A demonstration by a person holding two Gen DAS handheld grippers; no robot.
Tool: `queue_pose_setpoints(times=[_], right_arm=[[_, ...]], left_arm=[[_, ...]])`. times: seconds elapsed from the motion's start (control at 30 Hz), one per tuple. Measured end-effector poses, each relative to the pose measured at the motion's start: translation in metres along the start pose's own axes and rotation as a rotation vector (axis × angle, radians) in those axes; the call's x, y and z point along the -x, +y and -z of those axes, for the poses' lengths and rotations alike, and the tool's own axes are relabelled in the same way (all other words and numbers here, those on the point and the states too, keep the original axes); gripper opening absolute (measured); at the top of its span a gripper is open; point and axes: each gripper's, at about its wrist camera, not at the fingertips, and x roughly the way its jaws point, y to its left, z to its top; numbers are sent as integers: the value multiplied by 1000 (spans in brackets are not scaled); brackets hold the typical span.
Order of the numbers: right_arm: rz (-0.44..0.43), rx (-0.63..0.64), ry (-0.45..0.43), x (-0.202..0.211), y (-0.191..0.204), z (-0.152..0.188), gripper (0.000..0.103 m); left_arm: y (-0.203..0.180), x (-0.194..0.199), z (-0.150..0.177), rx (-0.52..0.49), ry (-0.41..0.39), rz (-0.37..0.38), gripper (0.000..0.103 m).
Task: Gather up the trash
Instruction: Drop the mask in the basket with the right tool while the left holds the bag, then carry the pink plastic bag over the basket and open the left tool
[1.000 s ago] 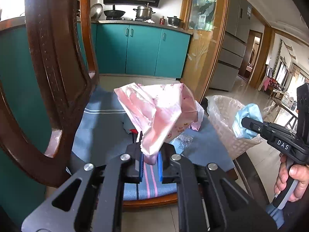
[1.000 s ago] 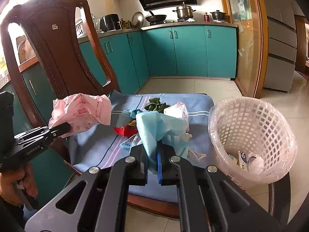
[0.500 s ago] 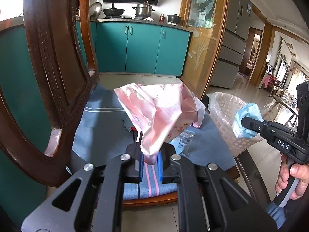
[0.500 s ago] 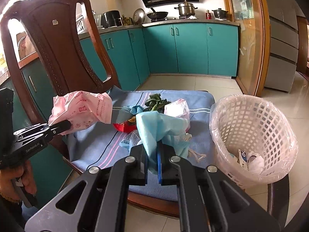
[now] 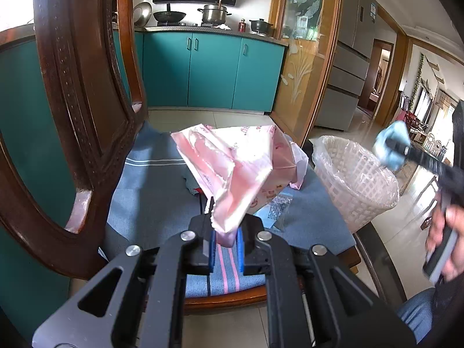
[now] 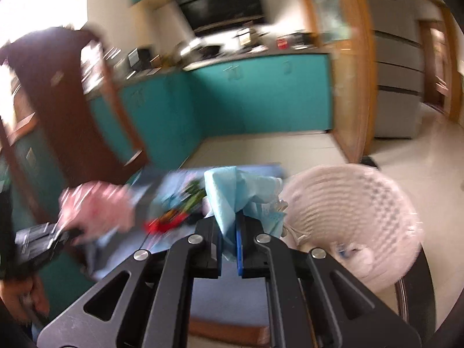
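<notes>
A crumpled pink plastic wrapper (image 5: 232,171) is clamped between the blue pads (image 5: 213,246) of the left gripper (image 5: 225,239), the jaws being drawn together on its lower corner; the wrapper is held up ahead of the fingertips, above a blue striped cloth (image 5: 150,200) spread over the seat of a dark wooden chair (image 5: 75,110), whose carved back is seen to the left of the gripper; beyond the wrapper, on the cloth, a clear printed packet (image 5: 278,206) is partly seen; further to the right of the gripper, beside the seat, a white lattice basket (image 5: 356,185) lined with clear film is stood.

A light blue tissue (image 6: 232,194) is pinched between the jaws of the right gripper (image 6: 229,240), which are closed on its lower fold; the right-wrist view is smeared by motion blur; just ahead and to the left of these fingertips, a red wrapper (image 6: 165,221) and green scraps (image 6: 192,192) are made out on the cloth; the basket is seen close by to the right of the fingertips, with white and blue scraps (image 6: 352,253) lying inside it; teal kitchen cabinets (image 5: 214,72) are seen well beyond both grippers.
</notes>
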Motion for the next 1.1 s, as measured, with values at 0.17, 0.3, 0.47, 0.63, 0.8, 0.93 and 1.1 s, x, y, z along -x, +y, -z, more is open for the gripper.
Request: queue_pose_setpoints(times=[0.17, 0.3, 0.47, 0.63, 0.8, 0.93, 1.1], right_arm=[[94, -185, 13, -23, -75, -6, 62], [70, -375, -23, -4, -106, -3, 84], [31, -466, -204, 42, -116, -3, 98], [-15, -453, -167, 32, -129, -6, 98], [-57, -550, -201, 47, -149, 1, 98], [-23, -565, -237, 56, -154, 1, 98], [-8, -596, -264, 61, -158, 3, 98]], left_arm=[[-5, -10, 1, -9, 20, 3, 12], [-14, -16, 1, -33, 27, 18, 12], [-38, -27, 4, -82, 45, 40, 12], [-64, -38, 9, -115, 67, 67, 12], [-94, -39, 3, -136, 51, 120, 12], [-129, -49, -10, -160, 44, 158, 12], [-188, -65, -45, -195, 22, 223, 14]])
